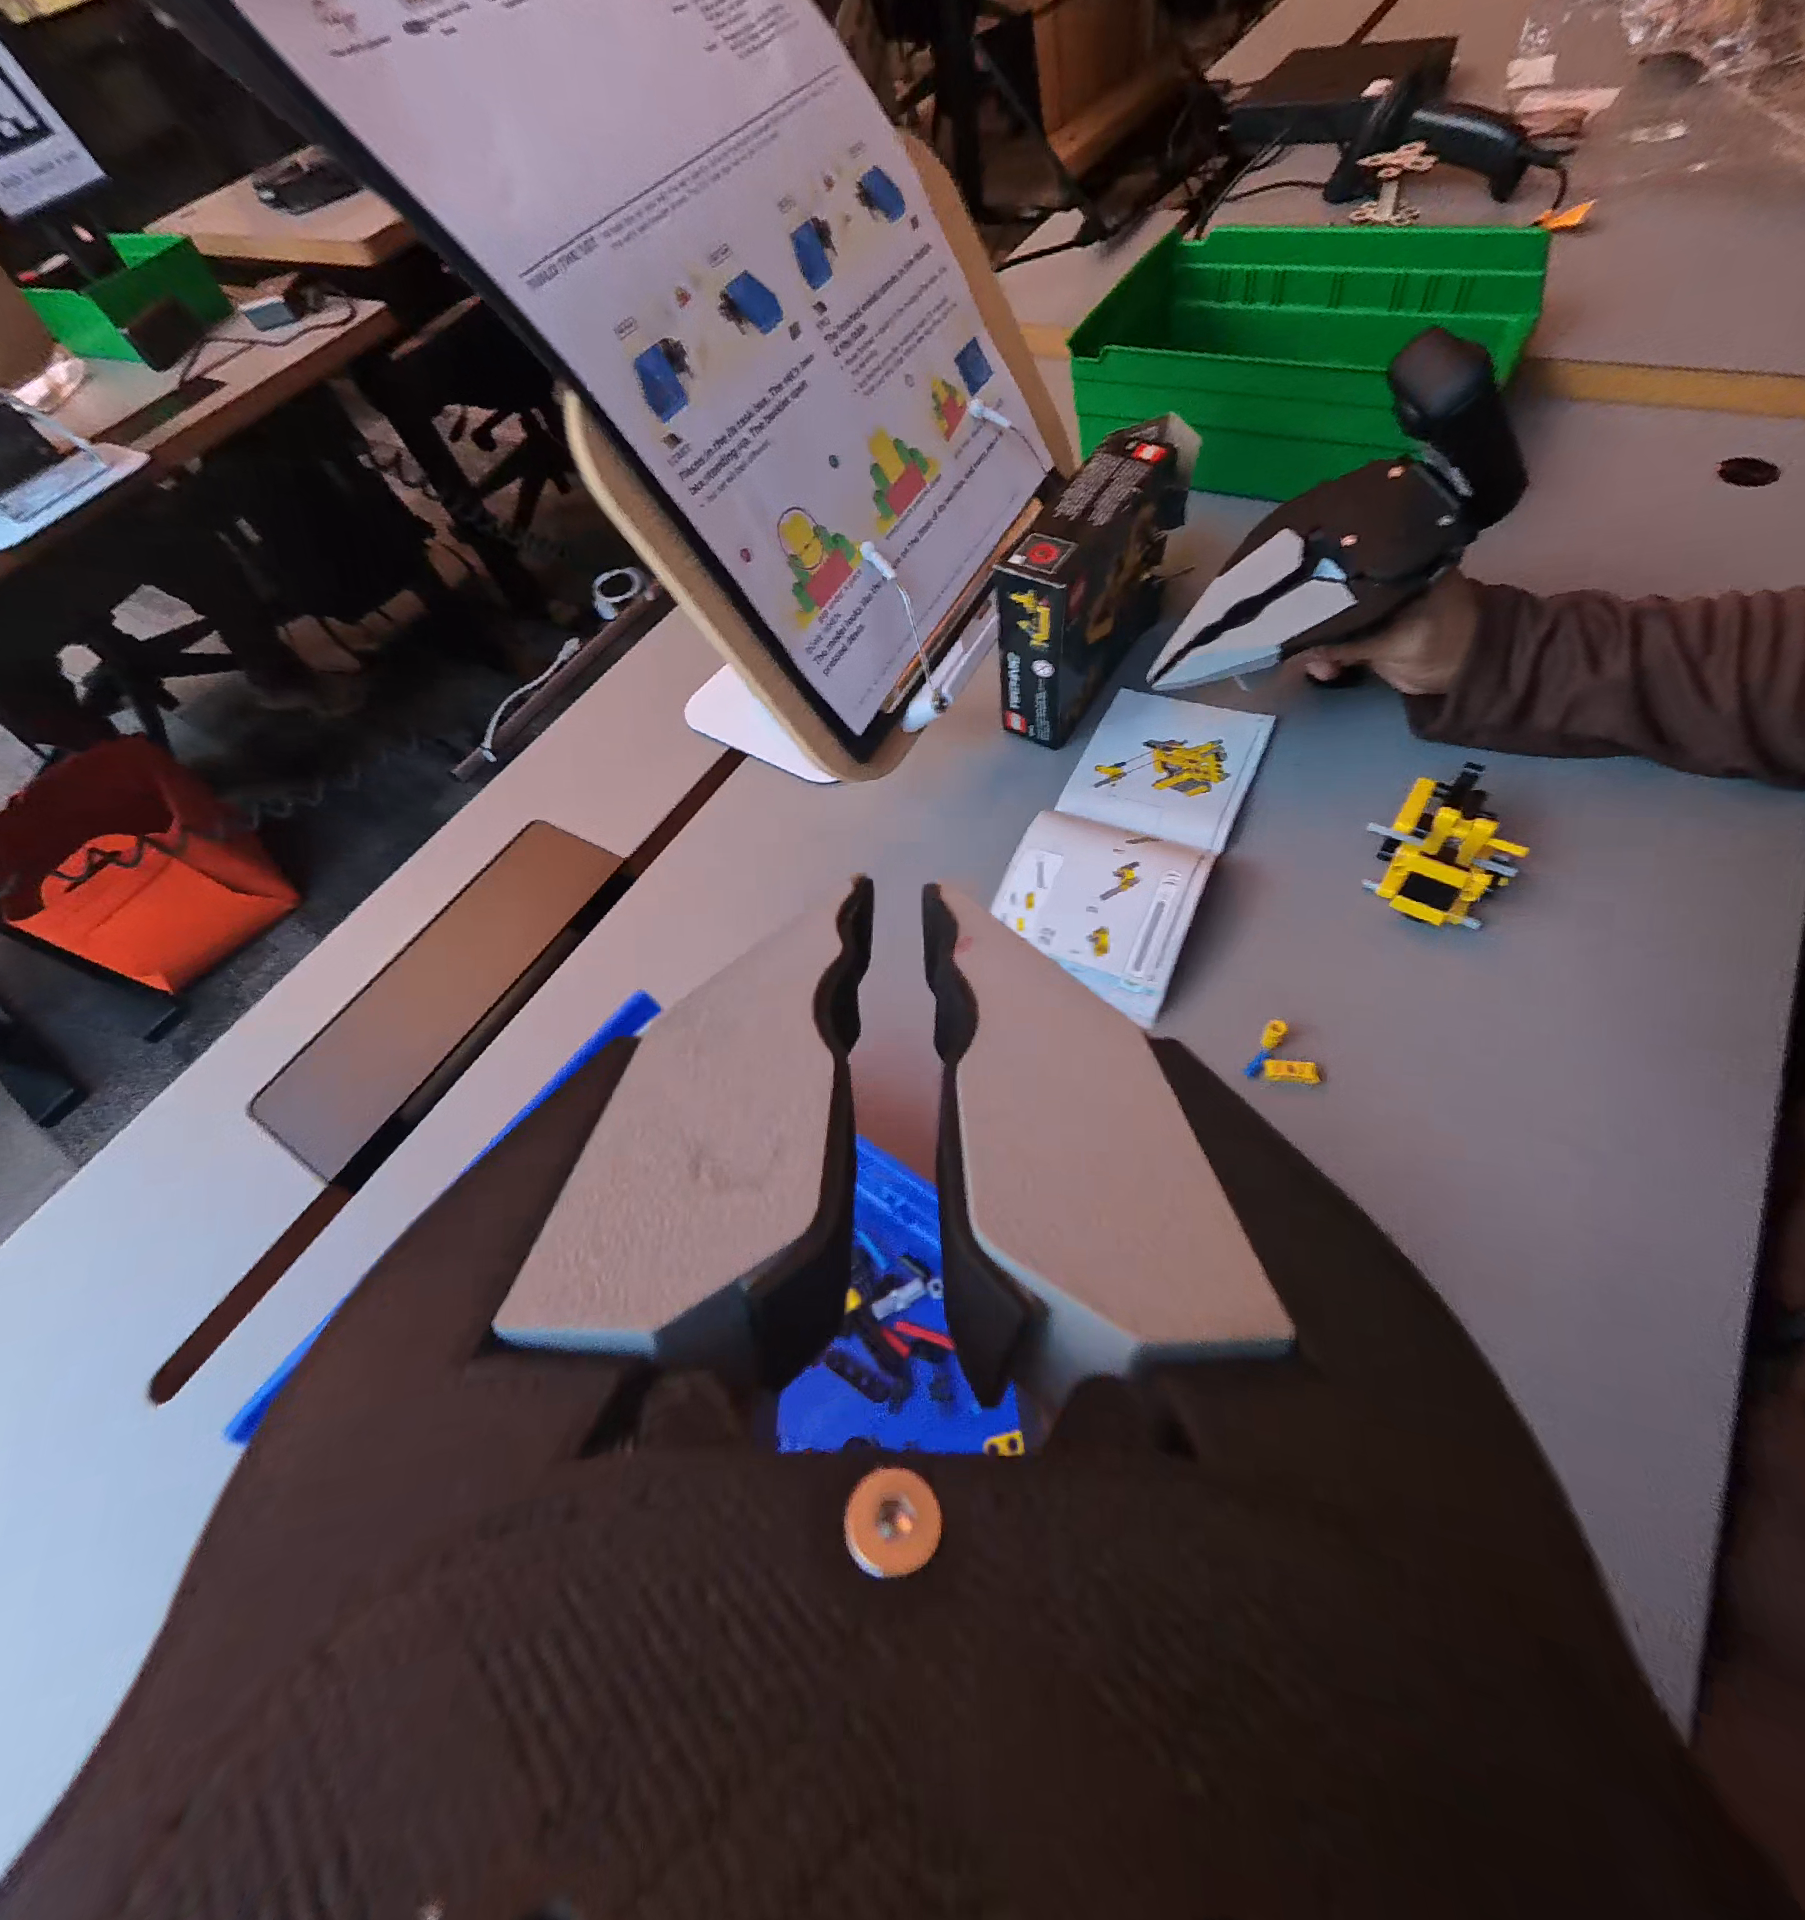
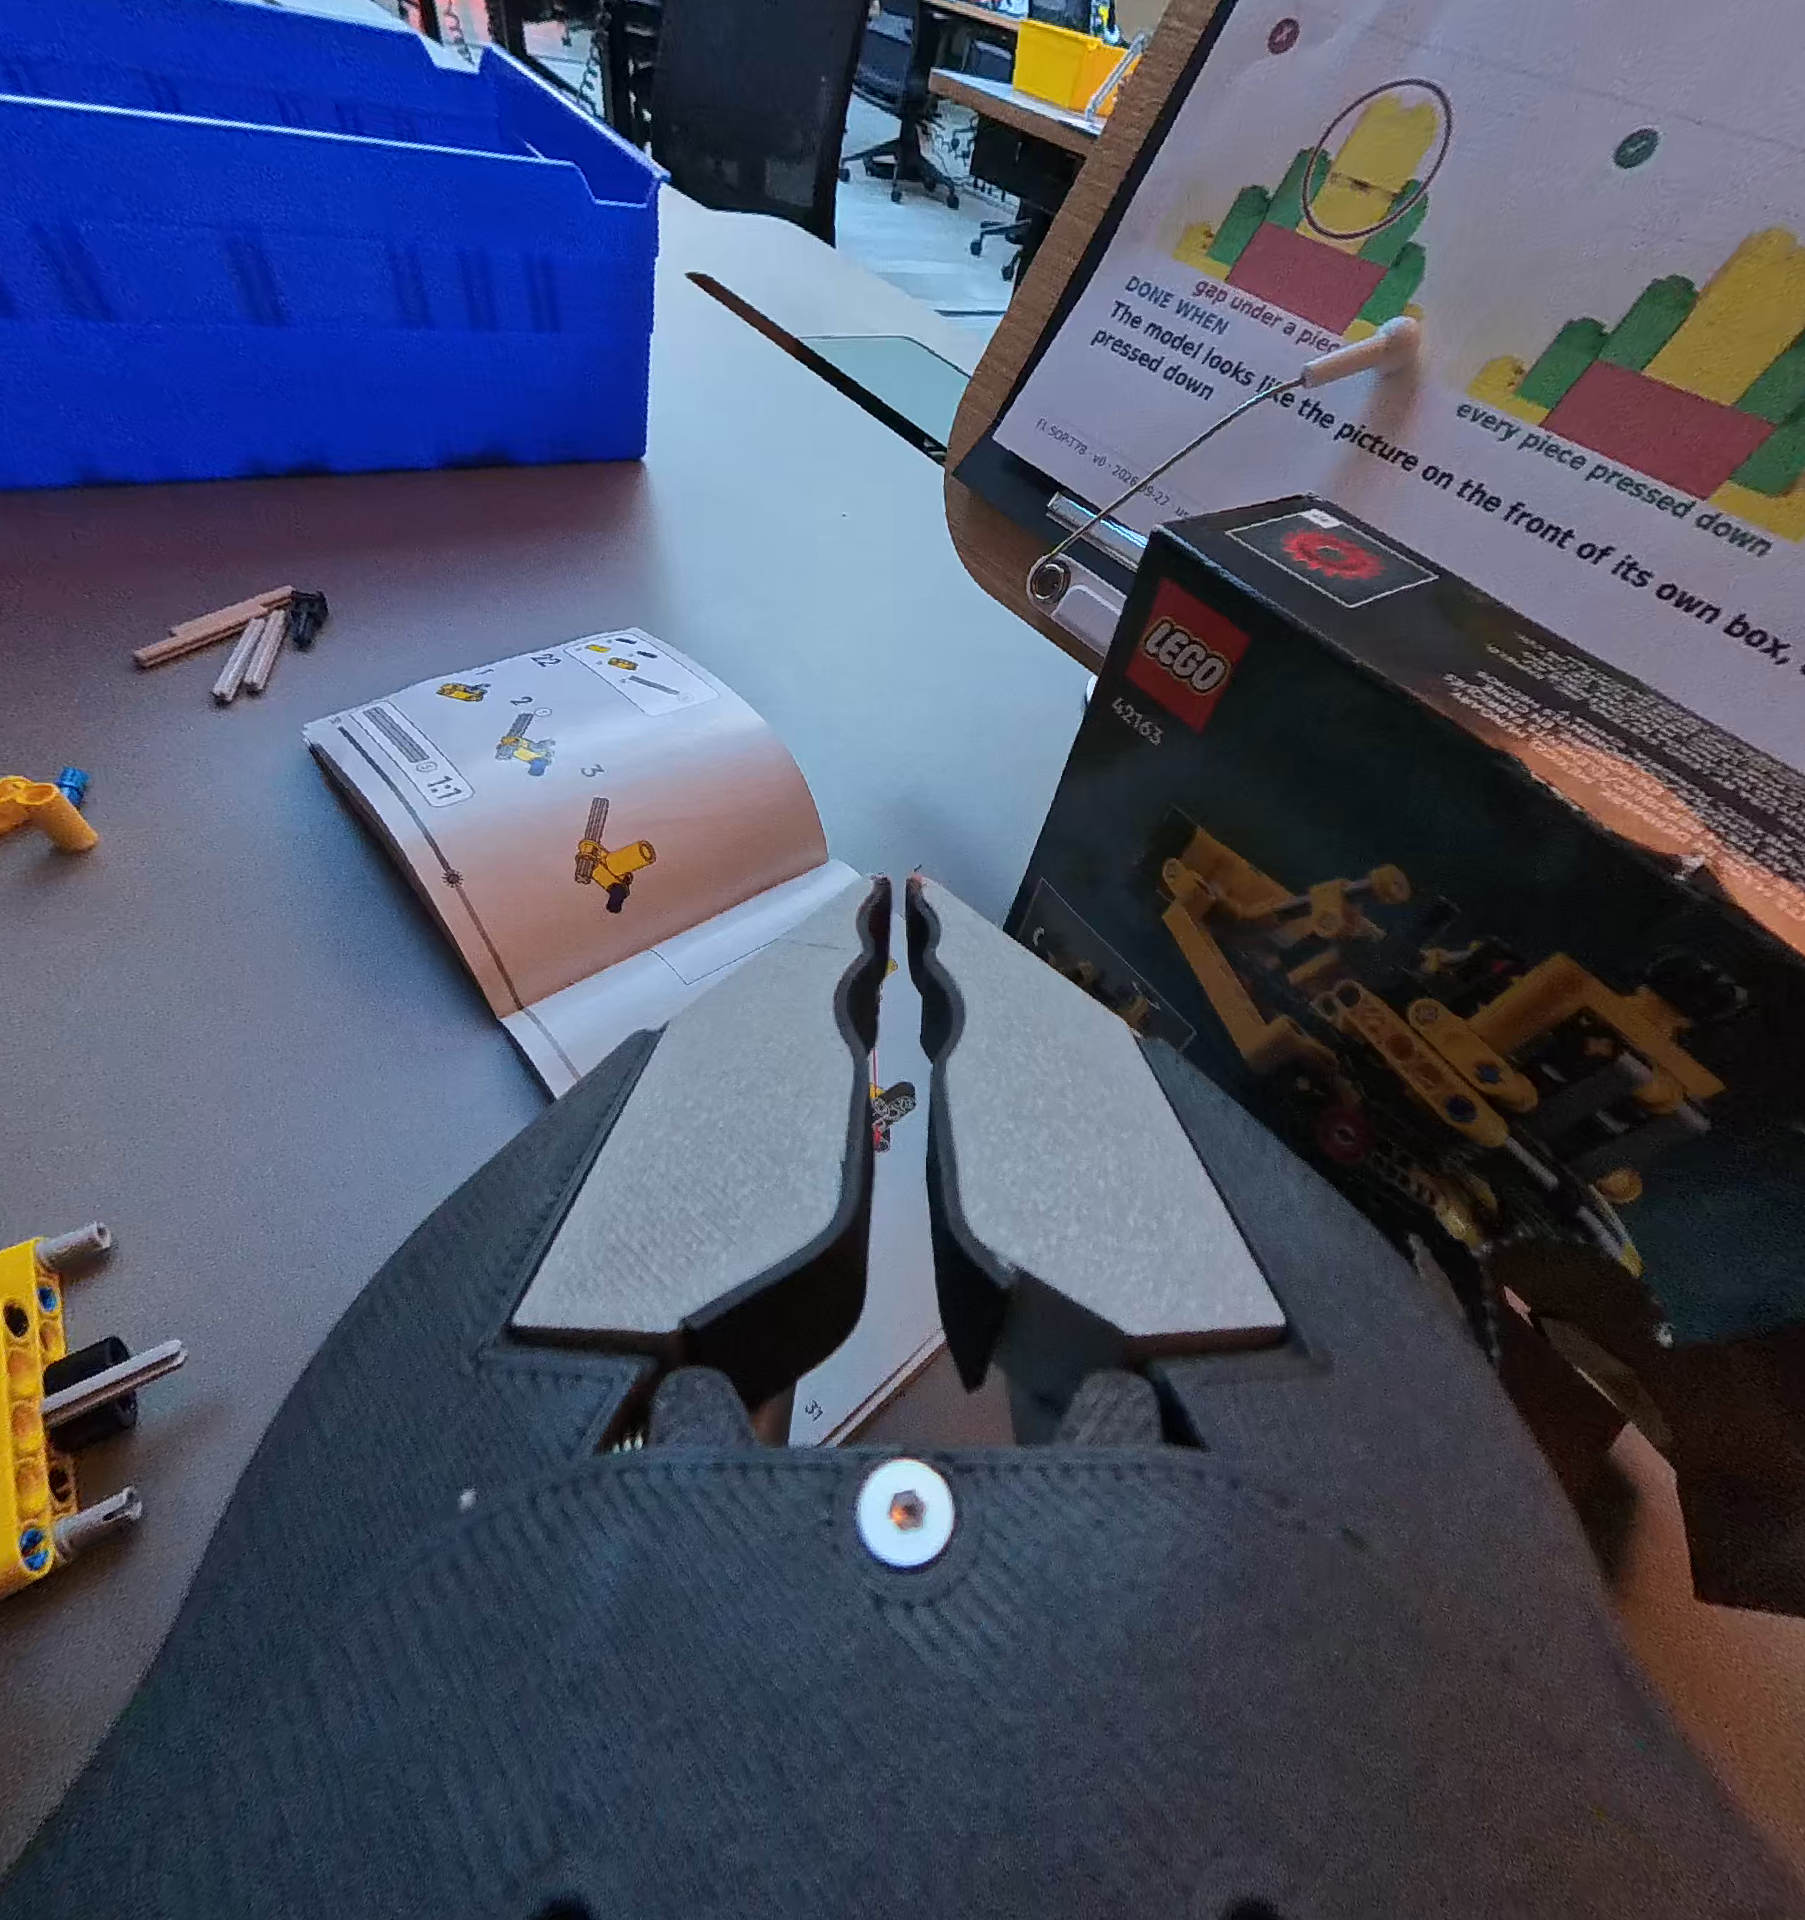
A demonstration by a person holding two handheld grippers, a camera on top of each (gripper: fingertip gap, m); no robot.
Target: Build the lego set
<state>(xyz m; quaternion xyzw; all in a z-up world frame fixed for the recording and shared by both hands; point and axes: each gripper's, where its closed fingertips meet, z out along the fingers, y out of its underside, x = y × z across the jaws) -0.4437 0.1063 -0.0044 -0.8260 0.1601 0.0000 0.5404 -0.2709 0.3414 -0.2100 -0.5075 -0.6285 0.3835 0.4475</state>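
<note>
My left gripper (image 1: 893, 894) hovers above a blue bin (image 1: 607, 1029) holding several small loose pieces (image 1: 893, 1309); its jaws stand a narrow gap apart and hold nothing. My right gripper (image 2: 896, 883) is shut and empty, low over the open instruction booklet (image 2: 586, 821), next to the black set box (image 2: 1449, 987). It also shows in the left wrist view (image 1: 1163, 675), held by a hand. A partly built yellow model (image 1: 1438, 852) sits on the grey table, at the left edge of the right wrist view (image 2: 4, 1423). A small yellow piece with a blue pin (image 2: 15, 816) lies nearby.
A tilted instruction board on a stand (image 1: 773, 364) rises behind the box. A green bin (image 1: 1293, 343) stands at the back. Tan and grey axles (image 2: 243, 639) lie in front of the blue bin (image 2: 285, 312). The table's left edge drops toward an orange bag (image 1: 129, 862). Tip to tip, the grippers are about 35 cm apart.
</note>
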